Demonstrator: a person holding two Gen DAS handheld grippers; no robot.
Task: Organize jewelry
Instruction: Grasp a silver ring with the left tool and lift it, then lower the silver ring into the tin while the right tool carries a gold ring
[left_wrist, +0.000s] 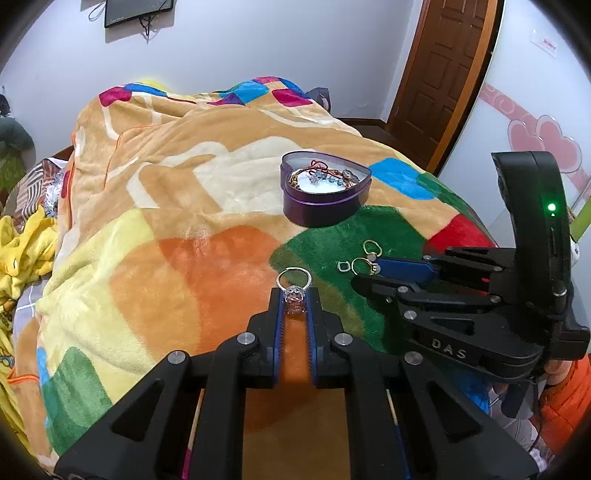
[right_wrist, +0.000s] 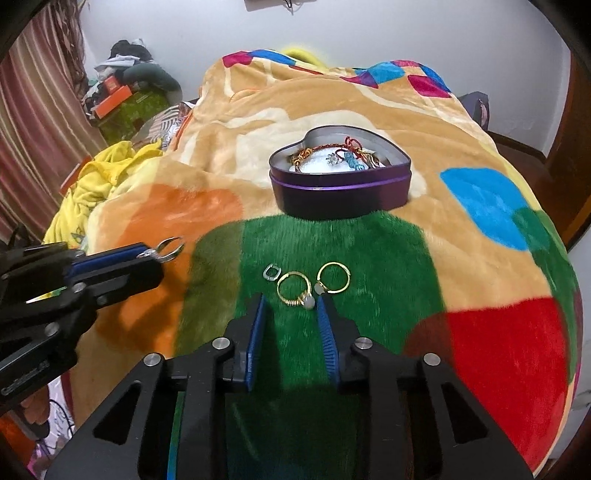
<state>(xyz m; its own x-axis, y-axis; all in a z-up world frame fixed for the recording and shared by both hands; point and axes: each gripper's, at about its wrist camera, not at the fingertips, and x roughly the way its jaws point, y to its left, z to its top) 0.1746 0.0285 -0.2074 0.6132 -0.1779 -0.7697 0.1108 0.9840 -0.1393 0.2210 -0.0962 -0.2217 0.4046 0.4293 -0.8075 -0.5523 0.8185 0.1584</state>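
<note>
Left gripper has its fingers clamped on the silver ring, lifted clear of the blanket and ready for the tin just beyond. Right gripper sits with fingers apart around a gold ring, not yet pinching. Nearer the tin lie a second gold ring and a small silver link; the path looks open.

Light: bright, even indoor light, colours saturated.
Shadows: soft, dark patches on the blanket under each rig.
Distortion: strong fisheye bending, black vignette corners.
Focus: mostly sharp.
</note>
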